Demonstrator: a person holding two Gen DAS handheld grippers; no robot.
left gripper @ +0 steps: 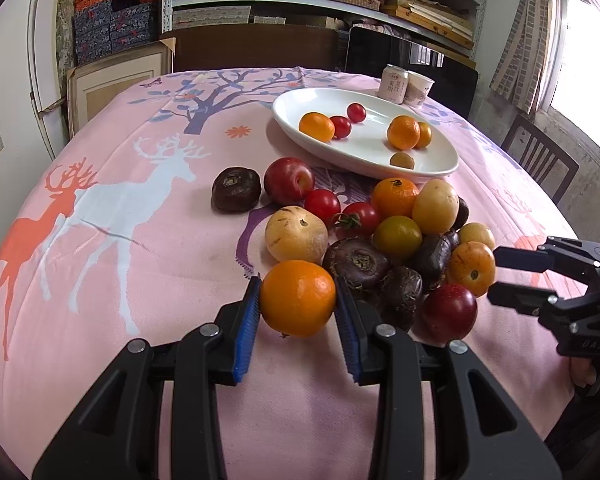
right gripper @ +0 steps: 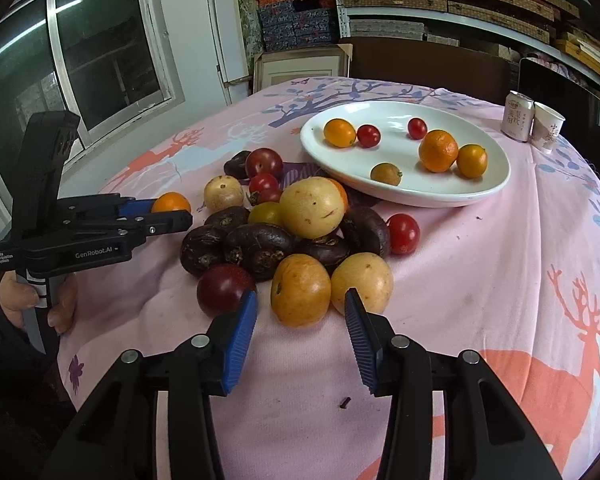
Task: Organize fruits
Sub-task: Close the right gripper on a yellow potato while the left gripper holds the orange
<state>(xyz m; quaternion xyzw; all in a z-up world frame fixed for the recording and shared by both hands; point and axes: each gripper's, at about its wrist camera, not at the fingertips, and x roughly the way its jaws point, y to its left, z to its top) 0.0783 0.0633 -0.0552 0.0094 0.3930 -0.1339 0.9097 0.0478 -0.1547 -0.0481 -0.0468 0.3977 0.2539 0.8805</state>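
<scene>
A pile of mixed fruit sits on a counter (left gripper: pixel 112 264) covered by a pink cloth printed with deer and trees, with a white oval plate (left gripper: pixel 440 168) just behind the pile. At the near edge of the heap, the left tool (left gripper: pixel 297 300) is clamped on an orange (left gripper: pixel 297 298), its blue ribbed pads pressing both sides of the fruit; the right wrist view shows the same orange (right gripper: pixel 171 202) between the tips of that tool (right gripper: pixel 172 212), apart from the rest of the pile. The right tool (right gripper: pixel 301 308) stands with its blue pads apart on either side of a yellow-orange fruit (right gripper: pixel 300 290), with clear gaps on both sides and no contact; a dark red plum (right gripper: pixel 225 289) lies just left of it and a pale yellow fruit (right gripper: pixel 362 283) just right. In the left wrist view the right tool (left gripper: pixel 494 276) points at that yellow-orange fruit (left gripper: pixel 471 268) from the side. Behind these lie dark brown water chestnuts (right gripper: pixel 260 248), small red tomatoes (right gripper: pixel 403 233) and a large yellow fruit (right gripper: pixel 312 207). The plate already carries three oranges, two tomatoes and one small brownish fruit. A drink can (right gripper: pixel 518 116) and a paper cup (right gripper: pixel 548 127) stand side by side at the far edge of the counter. A hand (right gripper: pixel 32 300) grips the left tool's handle.
</scene>
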